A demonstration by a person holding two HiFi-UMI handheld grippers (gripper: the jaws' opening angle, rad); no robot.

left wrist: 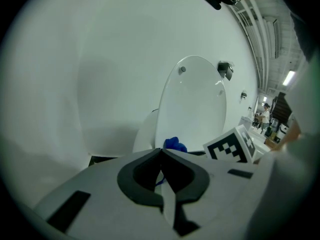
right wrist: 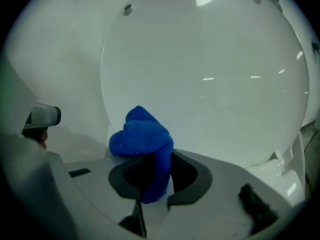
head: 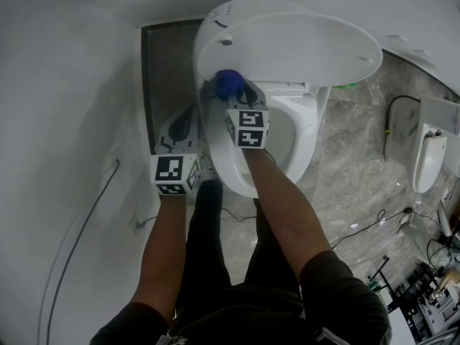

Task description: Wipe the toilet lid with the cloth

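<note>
cloth (head: 228,83) before upright lid (head: 295,45) | left gripper (head: 188,116) left of bowl (head: 233,172)

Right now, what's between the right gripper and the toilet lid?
Only the blue cloth, pinched by the right gripper, before the toilet lid; the right gripper view shows it.

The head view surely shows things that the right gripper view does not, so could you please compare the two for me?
Only the head view shows the stone floor, the cables lying on it and the person's right forearm. Only the right gripper view shows the right gripper from close up, with its jaws closed on a hanging fold of the blue cloth. Both views show that cloth bunched in front of the raised toilet lid.
</note>
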